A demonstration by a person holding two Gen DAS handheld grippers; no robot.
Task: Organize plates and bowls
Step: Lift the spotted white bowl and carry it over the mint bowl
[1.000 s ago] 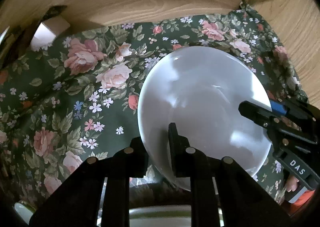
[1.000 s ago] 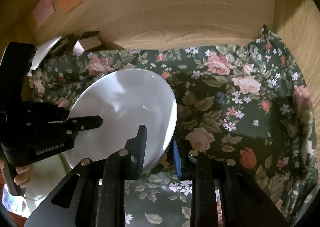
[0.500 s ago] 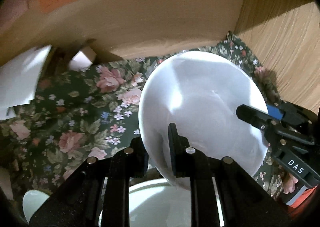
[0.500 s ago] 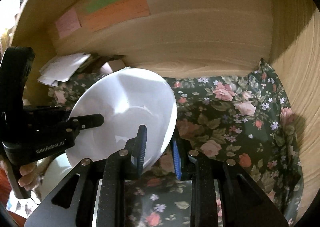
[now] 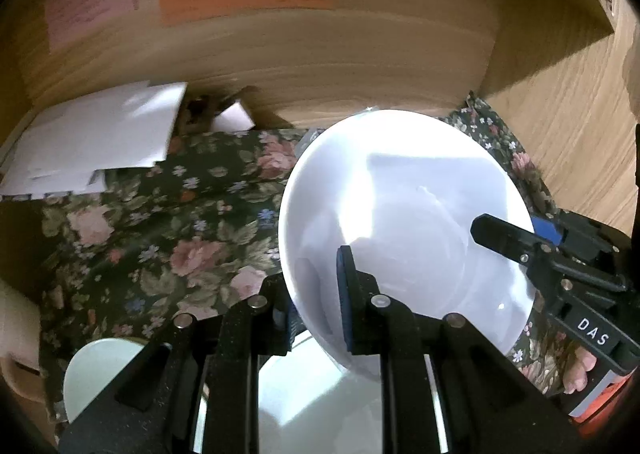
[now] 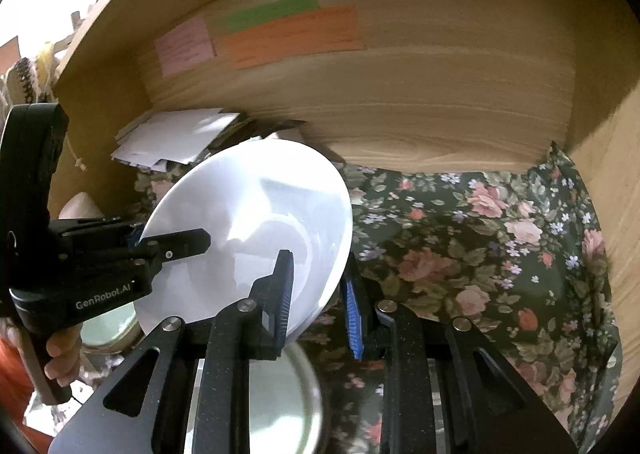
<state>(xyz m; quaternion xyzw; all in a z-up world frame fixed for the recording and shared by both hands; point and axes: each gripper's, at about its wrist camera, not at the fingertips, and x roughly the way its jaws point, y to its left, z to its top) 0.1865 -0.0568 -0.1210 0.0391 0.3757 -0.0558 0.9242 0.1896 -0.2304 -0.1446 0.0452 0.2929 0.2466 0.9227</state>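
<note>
A white bowl [image 5: 404, 213] [image 6: 248, 221] hangs tilted above the floral cloth, held by both grippers at opposite sides of its rim. My left gripper [image 5: 316, 306] is shut on the near-left rim, one finger inside the bowl and one outside. In the right wrist view it reaches in from the left, left gripper [image 6: 176, 244]. My right gripper [image 6: 318, 298] is shut on the bowl's right rim, and shows in the left wrist view as right gripper [image 5: 520, 242]. Below the held bowl lies another white dish [image 5: 320, 394] [image 6: 280, 394].
The floral cloth [image 5: 160, 238] [image 6: 480, 254] covers a shelf with a wooden back wall [image 6: 400, 101] and a side wall [image 5: 560, 133]. White papers [image 5: 92, 137] lie at the back left. A pale green dish [image 5: 100, 366] sits at the near left. A hand [image 6: 60, 354] grips the left handle.
Both grippers have risen with the bowl clamped between them. The back wall with its coloured notes has come into view, and the white dish and green dish now show beneath.
</note>
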